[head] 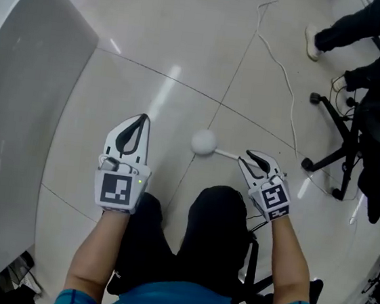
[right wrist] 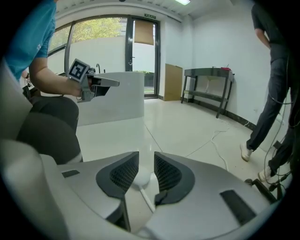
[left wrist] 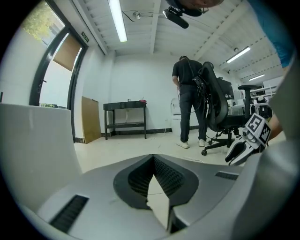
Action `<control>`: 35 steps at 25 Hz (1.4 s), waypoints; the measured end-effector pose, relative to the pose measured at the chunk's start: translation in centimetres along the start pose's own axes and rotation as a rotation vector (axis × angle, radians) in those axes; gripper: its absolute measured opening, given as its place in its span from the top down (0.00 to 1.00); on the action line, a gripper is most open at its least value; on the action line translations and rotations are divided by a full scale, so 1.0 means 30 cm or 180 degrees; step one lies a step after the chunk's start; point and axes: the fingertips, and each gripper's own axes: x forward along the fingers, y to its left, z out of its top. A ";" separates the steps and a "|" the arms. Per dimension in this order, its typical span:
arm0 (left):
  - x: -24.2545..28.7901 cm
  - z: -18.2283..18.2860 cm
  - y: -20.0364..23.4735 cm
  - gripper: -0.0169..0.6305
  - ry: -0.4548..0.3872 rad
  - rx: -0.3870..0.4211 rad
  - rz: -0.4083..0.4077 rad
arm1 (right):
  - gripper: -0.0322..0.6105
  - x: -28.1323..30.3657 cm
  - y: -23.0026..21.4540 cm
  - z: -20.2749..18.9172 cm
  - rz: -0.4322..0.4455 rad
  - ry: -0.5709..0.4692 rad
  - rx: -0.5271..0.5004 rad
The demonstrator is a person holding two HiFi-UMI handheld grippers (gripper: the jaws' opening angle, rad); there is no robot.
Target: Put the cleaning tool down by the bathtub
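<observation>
The cleaning tool has a white ball head and a thin white handle. That handle runs back between the jaws of my right gripper, which is shut on it, with the head low over the tiled floor. In the right gripper view the ball head shows just past the pads. My left gripper hovers beside it, shut and empty, its tips meeting. The white bathtub stands to the left, close to the left gripper.
A black office chair and a person's legs are at the upper right. A white cable trails across the tiles. My dark-trousered knees are directly below the grippers. A black table stands by the far wall.
</observation>
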 end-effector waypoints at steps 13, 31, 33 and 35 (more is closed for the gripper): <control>0.129 -0.090 -0.104 0.98 0.0148 -0.0201 -0.0384 | 0.74 0.392 0.000 -0.523 0.0390 0.0751 -0.0307; 0.152 -0.124 -0.144 0.98 0.0252 -0.0230 -0.0596 | 0.77 0.564 0.041 -0.915 0.0770 0.1704 -0.1028; 0.150 -0.116 -0.150 0.98 0.0236 -0.0207 -0.0611 | 0.79 0.557 0.051 -0.915 0.0759 0.1704 -0.1074; 0.148 -0.103 -0.155 0.98 0.0201 -0.0107 -0.0619 | 0.80 0.550 0.045 -0.890 0.0705 0.1664 -0.1057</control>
